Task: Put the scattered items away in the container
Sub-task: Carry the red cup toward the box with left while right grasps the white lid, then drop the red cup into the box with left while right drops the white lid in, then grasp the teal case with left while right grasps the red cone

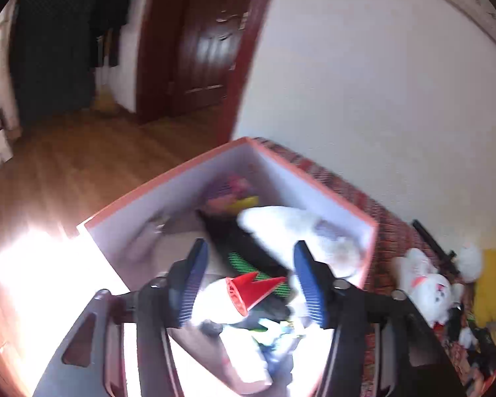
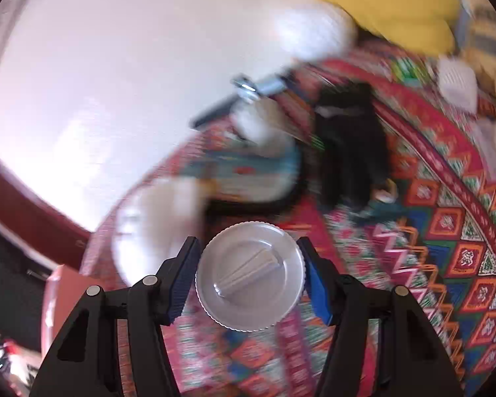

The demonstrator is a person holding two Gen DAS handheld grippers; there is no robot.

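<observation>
soft toys in box (image 1: 168, 178), box on patterned cloth (image 1: 390, 231), wall behind

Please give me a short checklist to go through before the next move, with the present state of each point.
1. Right gripper holds the round white lid between both pads: ok.
2. Lid held level, not slipping: cannot tell, the picture is blurred.
3. Left gripper open and holding nothing: ok.
4. Left gripper over the box: ok.
5. Box has room for the lid: ok, but toys fill much of it.
6. All items tidied: not ok, a white plush toy lies on the patterned cloth.
</observation>
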